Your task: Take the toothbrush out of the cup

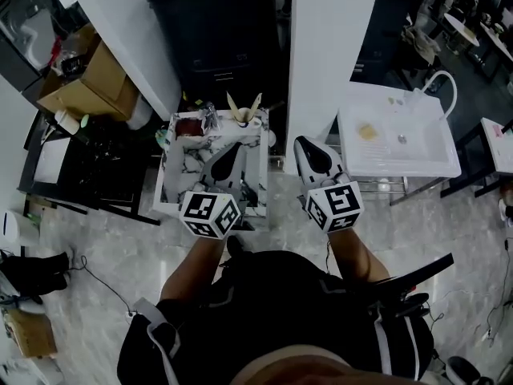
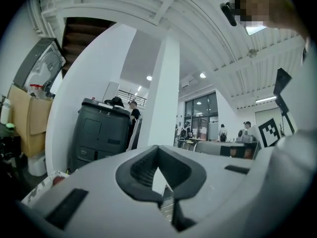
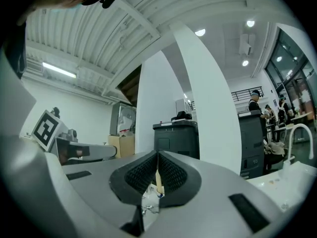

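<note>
Head view: the task is at its start, and nothing has been lifted. The cup [image 1: 243, 119] stands at the far edge of a small marbled worktop [image 1: 160, 184], near the far right corner. The toothbrush [image 1: 256, 103] stands in it, leaning outward, with a second pale handle leaning the other way beside it. The left gripper [image 1: 231, 152] hangs over the middle of the worktop, short of the cup. The right gripper [image 1: 303, 144] hangs off the worktop's right edge, between it and the sink [image 1: 449, 163]. Neither touches the cup or the brush.

Left gripper view: the left gripper [image 2: 158, 149] has its jaws together with nothing between them. A dark bin [image 2: 101, 133] and a white pillar [image 2: 163, 93] stand beyond. The cup is not visible here.

Right gripper view: the right gripper [image 3: 157, 155] also has its jaws pressed together and carries nothing. Through the slit under the pads a pale stick [image 3: 158, 180] shows; I judge it to be the toothbrush, seen well beyond the jaws and not gripped.

What is left, as I judge it, is the whole job. One gripper must open, reach the far edge, close on the brush handle and draw it up out of the cup, and the other may steady the cup.
</note>
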Demonstrator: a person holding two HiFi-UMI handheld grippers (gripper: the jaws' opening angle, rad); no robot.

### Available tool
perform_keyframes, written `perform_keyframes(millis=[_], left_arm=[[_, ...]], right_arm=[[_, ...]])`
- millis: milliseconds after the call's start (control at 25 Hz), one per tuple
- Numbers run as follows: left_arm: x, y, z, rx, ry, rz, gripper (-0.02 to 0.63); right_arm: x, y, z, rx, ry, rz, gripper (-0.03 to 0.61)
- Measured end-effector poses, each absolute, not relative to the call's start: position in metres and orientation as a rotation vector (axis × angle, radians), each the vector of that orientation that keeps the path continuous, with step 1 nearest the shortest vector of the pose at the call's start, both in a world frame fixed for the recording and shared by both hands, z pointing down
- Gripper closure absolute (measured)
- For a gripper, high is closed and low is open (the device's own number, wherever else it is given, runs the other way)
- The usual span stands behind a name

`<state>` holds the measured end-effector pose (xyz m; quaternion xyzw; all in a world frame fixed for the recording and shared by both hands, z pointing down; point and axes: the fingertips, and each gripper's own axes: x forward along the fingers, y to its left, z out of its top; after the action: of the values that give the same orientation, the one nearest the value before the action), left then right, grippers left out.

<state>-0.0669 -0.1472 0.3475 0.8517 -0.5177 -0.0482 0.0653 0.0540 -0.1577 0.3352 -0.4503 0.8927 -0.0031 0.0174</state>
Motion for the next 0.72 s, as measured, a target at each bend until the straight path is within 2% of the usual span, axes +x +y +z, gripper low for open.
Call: perform_keyframes(millis=[720], left_arm=[[-0.151, -0.208, 0.356, 2.613, -1.434, -0.144, 0.611]], right_arm=[[-0.025, -0.220, 0.349, -1.552, 2.730, -0.052, 0.554]])
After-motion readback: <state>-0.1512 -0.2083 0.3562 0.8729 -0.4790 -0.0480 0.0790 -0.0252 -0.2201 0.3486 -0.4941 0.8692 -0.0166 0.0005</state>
